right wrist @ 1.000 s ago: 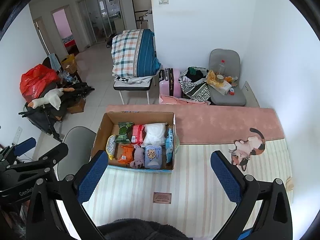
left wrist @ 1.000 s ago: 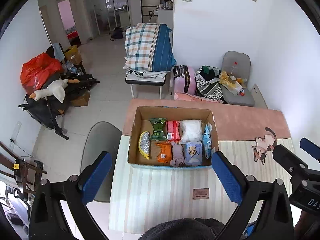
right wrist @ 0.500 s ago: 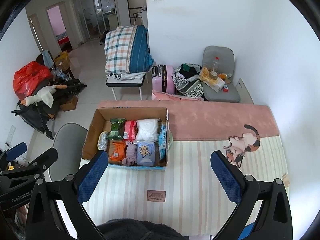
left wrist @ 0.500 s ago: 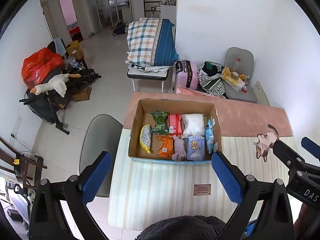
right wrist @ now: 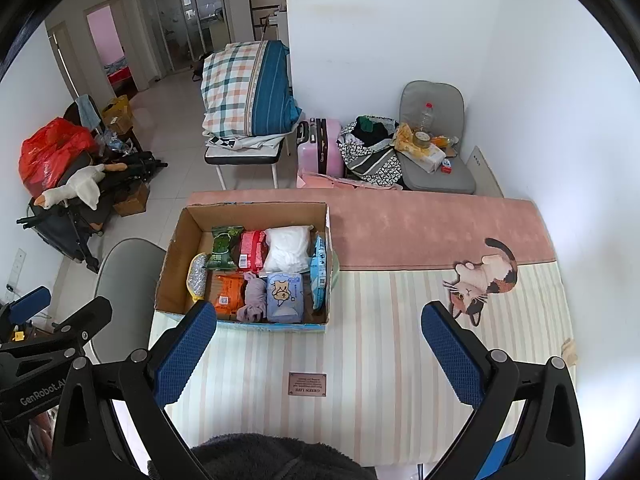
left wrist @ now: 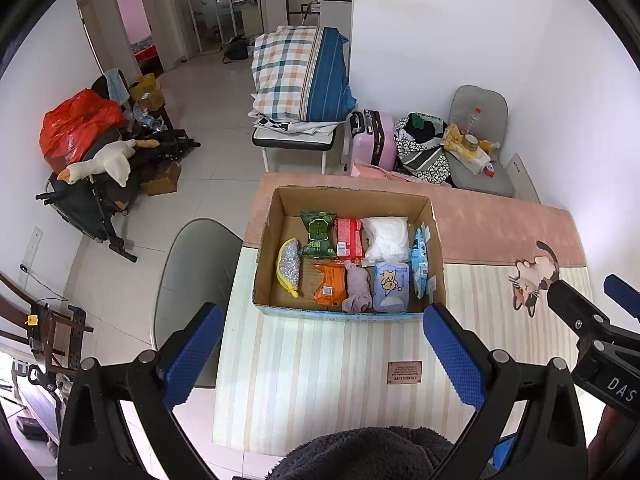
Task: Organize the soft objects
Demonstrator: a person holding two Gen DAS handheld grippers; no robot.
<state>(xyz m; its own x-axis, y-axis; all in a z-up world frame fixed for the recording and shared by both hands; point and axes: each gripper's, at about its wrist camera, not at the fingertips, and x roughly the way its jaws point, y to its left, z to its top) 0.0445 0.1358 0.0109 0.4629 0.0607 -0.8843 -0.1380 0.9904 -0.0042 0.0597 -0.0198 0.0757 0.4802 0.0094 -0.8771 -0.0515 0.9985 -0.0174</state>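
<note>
Nearest the lens, the left gripper and the right gripper both hang above the striped table mat with jaws spread wide and nothing between them. Beyond the fingertips, an open cardboard box sits on the mat, ahead of the left jaws and toward the left of the right ones. Inside lie soft packs: an orange packet, a rolled grey cloth, a blue tissue pack, a green packet and a white bag. Farther off, a folded plaid quilt rests on a bench.
</note>
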